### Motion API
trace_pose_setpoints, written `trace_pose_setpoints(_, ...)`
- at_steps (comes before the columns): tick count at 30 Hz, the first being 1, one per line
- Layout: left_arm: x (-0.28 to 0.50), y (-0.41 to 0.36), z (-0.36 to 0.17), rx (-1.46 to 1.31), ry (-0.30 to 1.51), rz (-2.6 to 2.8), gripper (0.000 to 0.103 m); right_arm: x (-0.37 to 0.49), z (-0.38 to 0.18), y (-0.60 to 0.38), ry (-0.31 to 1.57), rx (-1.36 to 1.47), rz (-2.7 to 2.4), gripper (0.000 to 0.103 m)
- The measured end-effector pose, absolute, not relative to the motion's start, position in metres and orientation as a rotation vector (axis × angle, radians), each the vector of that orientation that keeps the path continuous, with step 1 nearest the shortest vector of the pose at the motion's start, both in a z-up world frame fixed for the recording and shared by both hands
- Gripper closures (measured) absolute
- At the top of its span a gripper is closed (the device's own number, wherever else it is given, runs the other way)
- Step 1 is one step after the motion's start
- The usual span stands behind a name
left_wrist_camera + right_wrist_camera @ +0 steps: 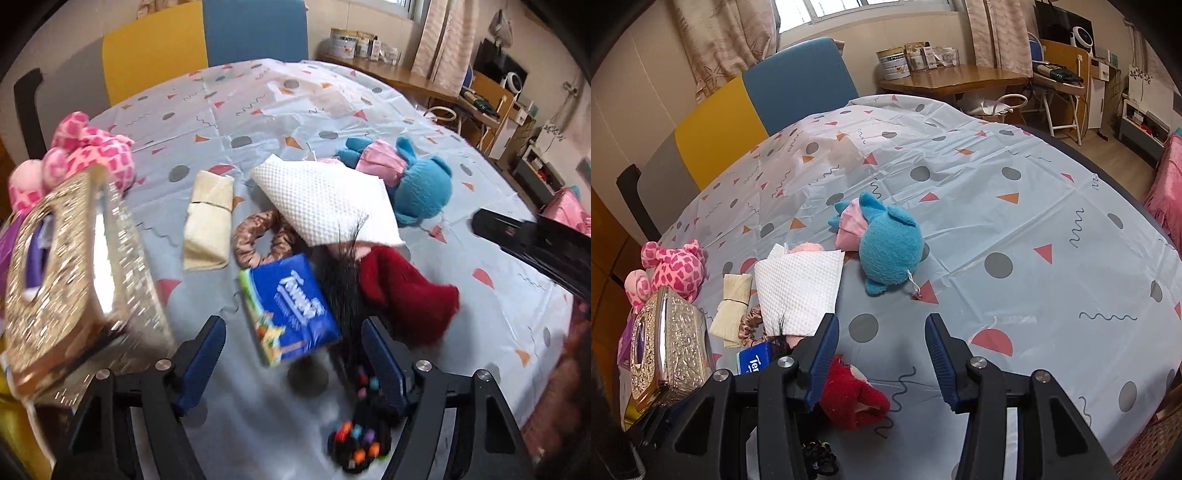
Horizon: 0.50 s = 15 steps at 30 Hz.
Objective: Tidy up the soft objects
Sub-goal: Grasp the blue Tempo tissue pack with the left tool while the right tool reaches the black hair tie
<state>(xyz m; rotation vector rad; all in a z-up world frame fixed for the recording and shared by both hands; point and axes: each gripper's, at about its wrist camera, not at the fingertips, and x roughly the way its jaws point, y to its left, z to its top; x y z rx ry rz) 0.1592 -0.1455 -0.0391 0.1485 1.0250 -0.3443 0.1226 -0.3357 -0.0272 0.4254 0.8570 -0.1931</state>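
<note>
Soft things lie on the patterned tablecloth (295, 99). A blue tissue pack (288, 314) lies just ahead of my open, empty left gripper (293, 338). Beside it are a red plush (402, 288), a black hairy piece (340, 280), a white waffle cloth (328, 199), a brown scrunchie (255, 236), a cream folded cloth (208, 221) and a blue plush (413, 177). My right gripper (882, 332) is open and empty above bare cloth; the red plush (849, 391) lies by its left finger and the blue plush (886, 243) lies ahead.
A gold ornate tissue box (70, 277) stands at the left with a pink spotted plush (92, 151) behind it. A black hair tie with coloured beads (358, 439) lies near my left gripper. Yellow and blue chairs (757, 99) stand behind the table.
</note>
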Motion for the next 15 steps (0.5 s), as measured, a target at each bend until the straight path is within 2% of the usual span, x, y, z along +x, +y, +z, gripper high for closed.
trace_pose_setpoints(7,0.187,-0.172,-0.067,0.234,1.069,-0.269,0.029,0.123,-0.028,-0.337,0.858,0.449,-0.173,0.054)
trace_pose_setpoints(8,0.189,-0.174,-0.070,0.239,1.073,-0.262,0.033,0.123,-0.028,-0.338,0.860,0.452,-0.172,0.054)
trace_pose_setpoints(9,0.192,-0.173,-0.076,0.231,1.085,-0.256,0.044,0.123,-0.028,-0.338,0.861,0.457,-0.169,0.054)
trace_pose_setpoints(12,0.197,-0.170,-0.088,0.195,1.112,-0.266,0.050,0.124,-0.029,-0.339,0.862,0.461,-0.170,0.054)
trace_pose_setpoints(15,0.194,-0.166,-0.086,0.179,1.076,-0.282,0.051,0.125,-0.030,-0.340,0.868,0.473,-0.170,0.054)
